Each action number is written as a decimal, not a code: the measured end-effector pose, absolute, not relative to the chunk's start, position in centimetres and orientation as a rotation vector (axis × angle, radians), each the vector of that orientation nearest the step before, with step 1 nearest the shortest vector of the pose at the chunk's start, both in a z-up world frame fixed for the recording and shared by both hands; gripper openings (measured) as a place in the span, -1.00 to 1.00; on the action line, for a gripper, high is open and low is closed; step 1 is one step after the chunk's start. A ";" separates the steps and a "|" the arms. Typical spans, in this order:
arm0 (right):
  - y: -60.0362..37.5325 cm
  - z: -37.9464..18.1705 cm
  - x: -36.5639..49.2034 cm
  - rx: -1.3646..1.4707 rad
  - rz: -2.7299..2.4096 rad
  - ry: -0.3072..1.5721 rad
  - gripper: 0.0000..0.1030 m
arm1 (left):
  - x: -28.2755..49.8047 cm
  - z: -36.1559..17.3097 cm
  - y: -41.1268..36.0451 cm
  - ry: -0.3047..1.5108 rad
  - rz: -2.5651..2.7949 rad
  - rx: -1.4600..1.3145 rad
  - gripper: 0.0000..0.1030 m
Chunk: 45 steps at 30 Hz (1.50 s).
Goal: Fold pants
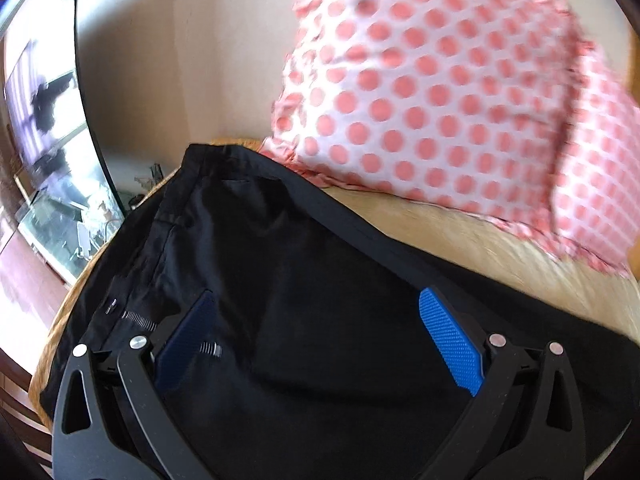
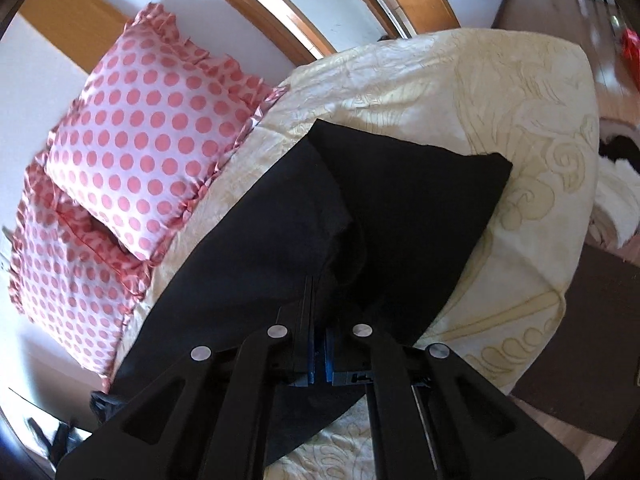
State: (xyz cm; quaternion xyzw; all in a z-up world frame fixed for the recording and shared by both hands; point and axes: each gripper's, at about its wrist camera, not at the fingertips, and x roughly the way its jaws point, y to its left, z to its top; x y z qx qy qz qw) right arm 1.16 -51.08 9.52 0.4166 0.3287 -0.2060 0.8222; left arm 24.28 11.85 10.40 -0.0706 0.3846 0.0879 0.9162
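Black pants lie across a cream bedspread. In the left wrist view the waistband with its button and zipper is at the left. My left gripper hovers over the waist area, open, blue pads wide apart and nothing between them. In the right wrist view the pants run toward a folded end at the upper right. My right gripper is shut on a raised pinch of the black cloth, which bunches around the fingertips and hides the right one.
Two pink polka-dot pillows lean against the wall at the head of the bed. A glass-topped table stands beyond the bed's left edge. Wooden floor and a dark mat lie to the right of the bed.
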 end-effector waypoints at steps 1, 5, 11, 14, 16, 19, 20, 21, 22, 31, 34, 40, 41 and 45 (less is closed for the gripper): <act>-51.2 9.5 1.1 0.888 -0.433 0.701 -0.94 | 25.9 10.0 12.2 0.815 0.184 -0.161 0.95; -51.2 9.7 1.2 0.868 -0.418 0.721 -0.94 | 32.6 8.0 13.1 0.899 0.230 -0.192 0.63; -51.2 9.9 1.5 0.824 -0.403 0.751 -0.94 | 38.2 6.1 13.4 0.941 0.325 -0.173 0.60; -51.0 10.0 1.7 0.791 -0.402 0.759 -0.94 | 40.1 4.9 14.1 0.990 0.377 -0.188 0.44; -51.0 10.0 1.8 0.785 -0.398 0.759 -0.94 | 40.7 4.0 15.0 1.031 0.399 -0.237 -0.38; -51.2 10.3 2.0 0.781 -0.384 0.751 -0.94 | 39.6 3.6 16.7 1.023 0.366 -0.380 -0.85; -51.3 10.5 2.2 0.778 -0.377 0.745 -0.94 | 38.8 4.1 17.0 1.006 0.370 -0.384 -0.86; -51.3 10.7 2.3 0.776 -0.371 0.739 -0.94 | 38.0 4.7 17.0 0.989 0.370 -0.367 -0.87; -51.4 10.9 2.5 0.771 -0.366 0.732 -0.94 | 37.0 5.6 16.8 0.963 0.369 -0.343 -0.88; -54.3 15.2 3.0 0.736 -0.363 0.611 -0.94 | 19.4 14.5 16.0 0.707 0.295 -0.269 -0.87; -55.1 15.1 2.5 0.748 -0.372 0.618 -0.94 | 11.9 13.5 15.5 0.672 0.312 -0.276 -0.87; -55.7 12.5 1.4 0.775 -0.412 0.695 -0.93 | 2.8 7.4 14.5 0.683 0.398 -0.307 -0.86; -55.8 12.0 1.1 0.786 -0.421 0.707 -0.93 | 2.4 6.4 14.6 0.697 0.402 -0.329 -0.86; -56.2 11.1 0.1 0.805 -0.427 0.729 -0.93 | 0.6 3.6 15.3 0.708 0.412 -0.392 -0.86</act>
